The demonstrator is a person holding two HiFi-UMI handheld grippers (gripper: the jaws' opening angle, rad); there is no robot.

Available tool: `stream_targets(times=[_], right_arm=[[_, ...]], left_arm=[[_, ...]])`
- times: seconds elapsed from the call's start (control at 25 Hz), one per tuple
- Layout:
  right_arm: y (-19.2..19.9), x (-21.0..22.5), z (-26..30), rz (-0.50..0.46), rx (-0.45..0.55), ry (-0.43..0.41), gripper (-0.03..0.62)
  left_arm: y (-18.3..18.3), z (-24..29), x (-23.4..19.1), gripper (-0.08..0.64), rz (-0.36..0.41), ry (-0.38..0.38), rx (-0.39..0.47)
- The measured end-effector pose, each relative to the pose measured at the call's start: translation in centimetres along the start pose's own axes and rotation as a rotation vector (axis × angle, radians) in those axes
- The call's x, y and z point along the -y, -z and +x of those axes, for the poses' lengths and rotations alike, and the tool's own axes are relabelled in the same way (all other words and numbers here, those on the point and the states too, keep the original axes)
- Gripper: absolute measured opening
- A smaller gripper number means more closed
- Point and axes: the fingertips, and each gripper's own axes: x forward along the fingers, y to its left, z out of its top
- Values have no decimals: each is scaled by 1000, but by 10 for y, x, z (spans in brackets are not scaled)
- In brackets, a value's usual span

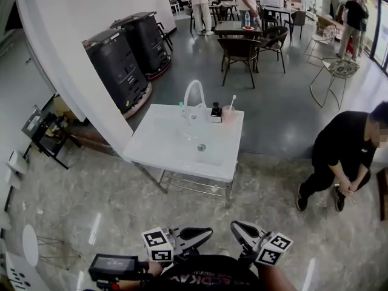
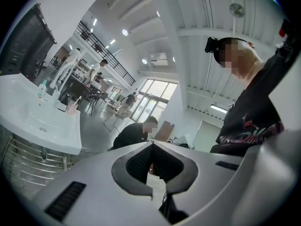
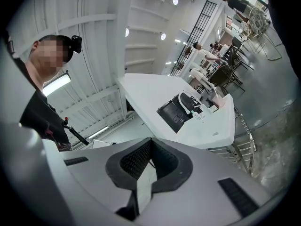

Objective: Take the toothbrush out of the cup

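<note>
Toothbrush (image 1: 231, 102) was tiny from the head view. Bristle end vs. handle couldn't be told apart; it read as a thin pale stick. A small black item (image 1: 216, 111) sat just beside the cup (image 1: 228, 114), at its 9 o'clock, too small to ID. Both grippers' rear halves were cut off by the bottom edge of the view and the wearer's dark shirt (image 1: 206, 279).

Left gripper (image 1: 208, 230): jaws together, tips meeting, nothing btwn them, touching nothing. Right gripper (image 1: 234, 225): same, closed tip to tip and empty. The two pointed at each other, tips near but apart. They were held low at 6 o'clock from the counter (image 1: 151, 145), well apart from it, over the stone floor (image 1: 91, 211).

Toothbrush stood in the pinkish cup, leaning slightly toward 1 o'clock, w/ its top end poking above the rim. Cup sat upright at the white counter's far right corner, approx. 1 o'clock from the basin drain (image 1: 201, 147). The arched faucet (image 1: 193, 93) was at the cup's 9 o'clock, beyond the black item.
</note>
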Motion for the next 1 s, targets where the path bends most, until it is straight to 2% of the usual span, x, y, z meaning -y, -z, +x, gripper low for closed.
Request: stream_targets(times=[0.4, 1.0], right_arm=[[-5, 13, 13, -3, 39, 63, 11], [-14, 26, 100, -15, 66, 133, 11]], left_arm=[[-7, 2, -22, 8, -7, 66, -20], [-47, -47, -89, 8, -21, 124, -23]])
